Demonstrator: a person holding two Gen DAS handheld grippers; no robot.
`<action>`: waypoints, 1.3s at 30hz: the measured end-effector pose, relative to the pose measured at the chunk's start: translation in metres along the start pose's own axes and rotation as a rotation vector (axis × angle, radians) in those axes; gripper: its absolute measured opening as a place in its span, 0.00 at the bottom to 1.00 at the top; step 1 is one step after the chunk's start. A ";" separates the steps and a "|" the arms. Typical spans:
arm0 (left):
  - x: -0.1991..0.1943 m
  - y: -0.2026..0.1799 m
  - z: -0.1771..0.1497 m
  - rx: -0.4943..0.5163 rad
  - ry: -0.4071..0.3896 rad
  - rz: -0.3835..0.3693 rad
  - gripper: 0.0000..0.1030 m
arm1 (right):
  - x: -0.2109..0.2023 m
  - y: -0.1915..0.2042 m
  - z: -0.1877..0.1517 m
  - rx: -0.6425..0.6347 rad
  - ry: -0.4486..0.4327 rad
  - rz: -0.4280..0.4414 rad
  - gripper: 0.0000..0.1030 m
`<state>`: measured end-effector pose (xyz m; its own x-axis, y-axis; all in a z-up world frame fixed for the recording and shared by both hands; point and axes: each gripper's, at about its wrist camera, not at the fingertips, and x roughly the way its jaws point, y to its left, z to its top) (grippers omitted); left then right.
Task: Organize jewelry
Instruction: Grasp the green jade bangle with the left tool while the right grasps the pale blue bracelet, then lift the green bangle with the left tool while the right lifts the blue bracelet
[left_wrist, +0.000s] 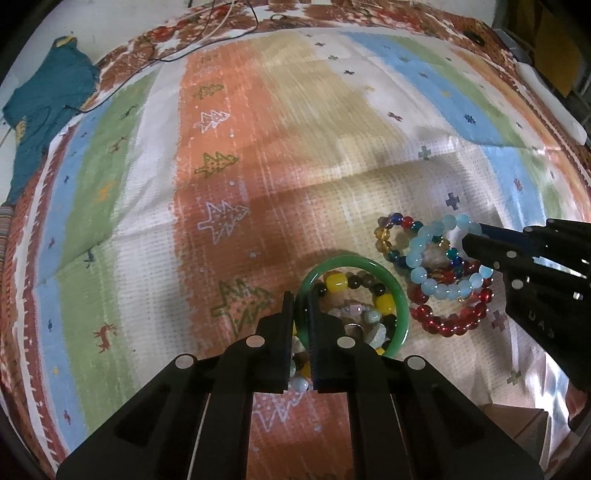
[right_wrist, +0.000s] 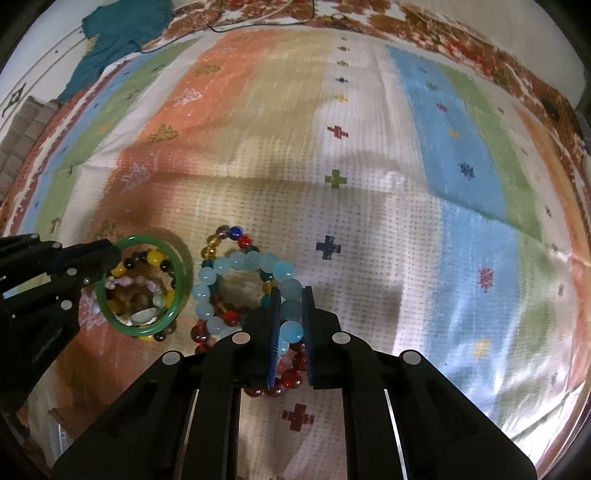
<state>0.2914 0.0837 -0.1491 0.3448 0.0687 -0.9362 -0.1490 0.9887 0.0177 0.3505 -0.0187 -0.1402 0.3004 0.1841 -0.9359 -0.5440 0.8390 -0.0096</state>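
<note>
Striped patterned cloth (left_wrist: 229, 147) under left gripper (left_wrist: 300, 306) clamping green bangle (left_wrist: 402, 306), right gripper (right_wrist: 290, 306) pale-blue bracelet (right_wrist: 236, 266).

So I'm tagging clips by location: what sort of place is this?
Probably a home, likely a bed or floor: a patterned woven blanket, a teal garment tossed beside it, and loose cables at its far edge.

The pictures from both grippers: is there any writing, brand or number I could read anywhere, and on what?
"UAS", as far as it can be made out: raised letters on the black body of the right gripper, seen from the left wrist view.
Faint raised lettering on the left gripper body in the right wrist view: too blurred to read.
The patterned cloth carries only trees, deer and crosses, no words.
</note>
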 end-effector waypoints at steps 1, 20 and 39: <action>-0.002 -0.001 0.000 -0.002 -0.003 0.001 0.07 | -0.004 0.001 0.000 -0.004 -0.008 -0.001 0.12; -0.040 0.002 -0.009 -0.049 -0.051 0.037 0.07 | -0.047 0.005 -0.013 -0.007 -0.100 -0.006 0.12; -0.098 -0.003 -0.034 -0.069 -0.140 0.007 0.07 | -0.110 0.020 -0.035 -0.019 -0.263 0.041 0.12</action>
<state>0.2271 0.0695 -0.0694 0.4686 0.0980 -0.8780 -0.2138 0.9769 -0.0051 0.2790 -0.0405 -0.0496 0.4697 0.3462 -0.8121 -0.5735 0.8190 0.0175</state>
